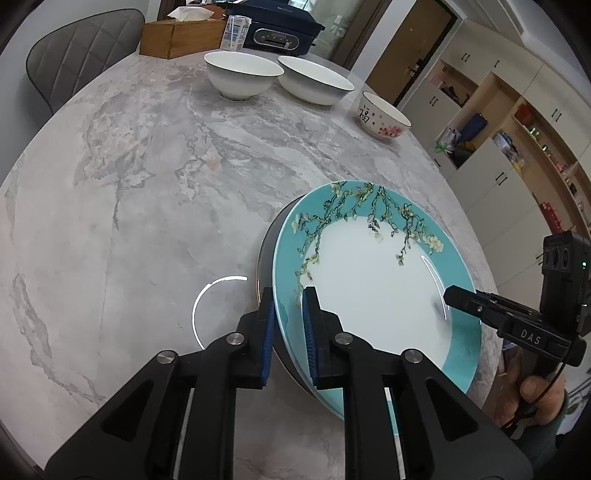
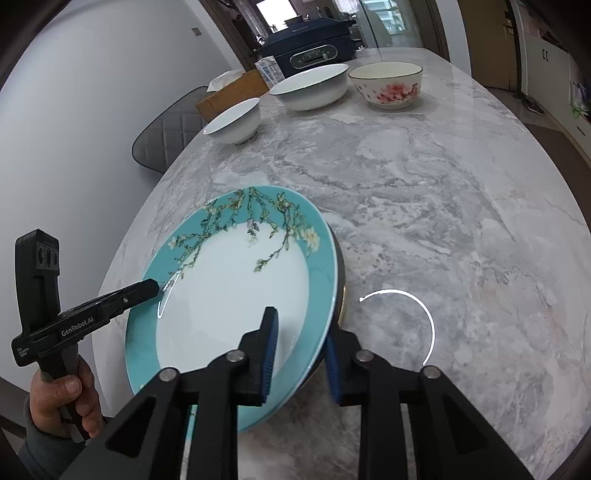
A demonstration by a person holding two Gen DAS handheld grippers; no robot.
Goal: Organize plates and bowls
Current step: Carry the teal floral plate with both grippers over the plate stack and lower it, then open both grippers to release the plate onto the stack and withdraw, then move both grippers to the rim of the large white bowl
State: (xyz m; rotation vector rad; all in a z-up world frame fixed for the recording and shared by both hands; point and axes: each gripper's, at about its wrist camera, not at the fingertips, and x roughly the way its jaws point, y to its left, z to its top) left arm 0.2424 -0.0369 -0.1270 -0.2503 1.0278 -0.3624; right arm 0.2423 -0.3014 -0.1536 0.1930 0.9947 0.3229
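Note:
A teal plate [image 1: 369,280] with a white centre and blossom branches lies on a dark plate [image 1: 264,258] whose edge shows beneath it. My left gripper [image 1: 289,314] is shut on the left rim of the stacked plates. My right gripper [image 2: 301,332] is shut on the opposite rim; the teal plate [image 2: 236,291] and the dark plate's edge [image 2: 341,280] show there too. Each gripper appears in the other's view, the right gripper [image 1: 452,295] and the left gripper [image 2: 153,286]. The stack sits tilted at the near edge of the marble table [image 1: 147,184].
At the far side stand a small white bowl [image 1: 242,74], a wide white bowl [image 1: 314,79] and a flowered bowl [image 1: 384,116]. Behind them are a wooden tissue box [image 1: 177,37], a milk carton [image 1: 236,31] and a dark blue appliance [image 1: 284,27]. A grey chair [image 1: 74,59] stands left.

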